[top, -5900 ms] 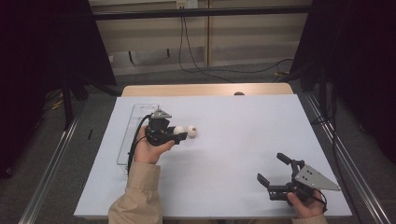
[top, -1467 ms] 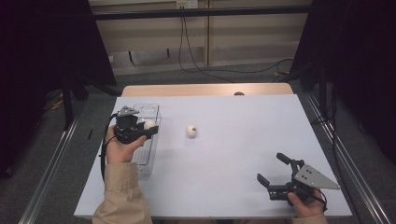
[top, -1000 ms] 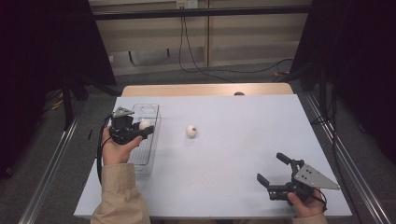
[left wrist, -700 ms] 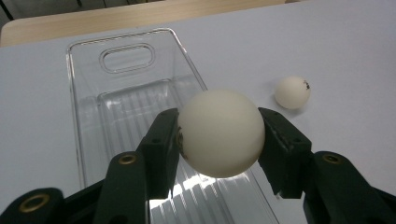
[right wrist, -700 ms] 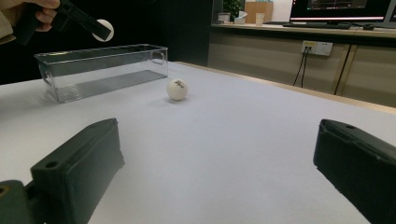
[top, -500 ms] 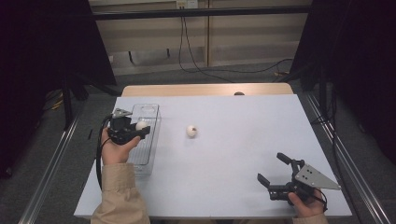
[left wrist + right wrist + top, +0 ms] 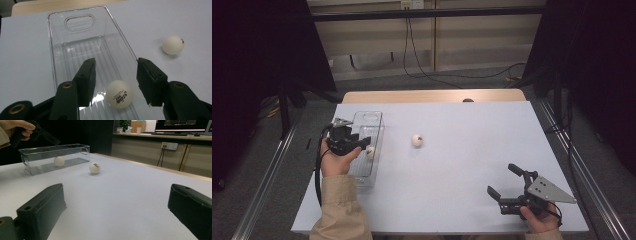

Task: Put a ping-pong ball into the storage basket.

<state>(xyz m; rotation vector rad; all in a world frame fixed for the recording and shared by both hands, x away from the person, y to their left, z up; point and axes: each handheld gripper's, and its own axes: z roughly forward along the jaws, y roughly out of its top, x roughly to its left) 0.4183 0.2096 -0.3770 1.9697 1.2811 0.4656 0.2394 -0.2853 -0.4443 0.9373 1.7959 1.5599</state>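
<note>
Left gripper (image 7: 115, 68) hung released over clear plastic tray (image 7: 57, 37) by white table's (image 7: 462, 160) left edge; white ping-pong ball (image 7: 119, 93) lay inside, untouched between jaws. Right gripper (image 7: 502, 179) rested released, near-right corner.

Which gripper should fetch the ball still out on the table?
Probably left. The left gripper hovers over the clear bin, beside the loose ball; its jaws clear the binned ball. The right gripper sits farther off.

Beyond the jaws, a wooden counter (image 7: 160, 143) with a wall socket (image 7: 169, 145) stands behind the white table (image 7: 130, 192).
</note>
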